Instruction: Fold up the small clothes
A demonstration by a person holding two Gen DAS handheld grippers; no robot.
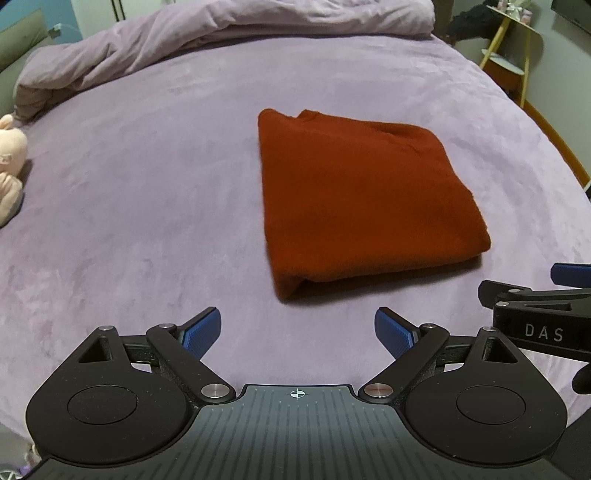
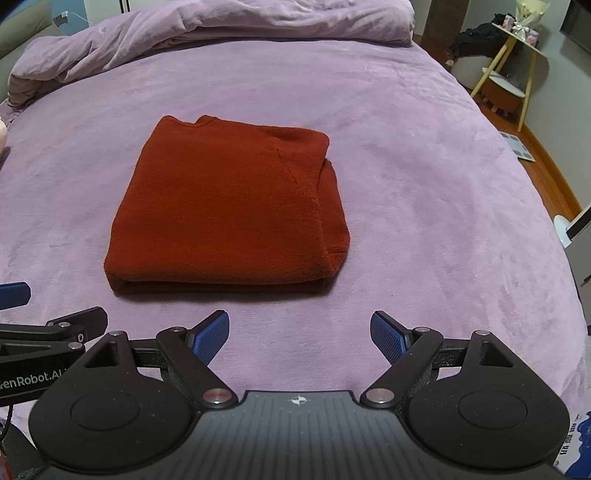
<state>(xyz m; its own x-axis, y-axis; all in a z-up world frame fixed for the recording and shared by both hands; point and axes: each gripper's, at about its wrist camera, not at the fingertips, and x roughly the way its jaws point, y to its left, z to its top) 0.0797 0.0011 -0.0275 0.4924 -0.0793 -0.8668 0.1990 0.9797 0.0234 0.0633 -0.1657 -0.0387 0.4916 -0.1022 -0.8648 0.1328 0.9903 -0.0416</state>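
Observation:
A rust-red knit garment (image 1: 365, 199) (image 2: 229, 210) lies folded into a neat rectangle on the purple bed cover (image 1: 147, 206) (image 2: 424, 192). My left gripper (image 1: 297, 334) hovers open just short of its near edge, a little to the left, with nothing between its blue pads. My right gripper (image 2: 299, 334) stands open too, short of the near right corner, and is empty. Each gripper shows at the edge of the other's view: the right one's black arm (image 1: 535, 310) and the left one's black arm (image 2: 48, 332).
A bunched purple duvet (image 1: 184, 40) (image 2: 184, 33) lies across the far end of the bed. A pale plush toy (image 1: 11, 162) sits at the left edge. To the right, off the bed, stand a yellow-legged side table (image 2: 517, 55), a stool and wooden floor.

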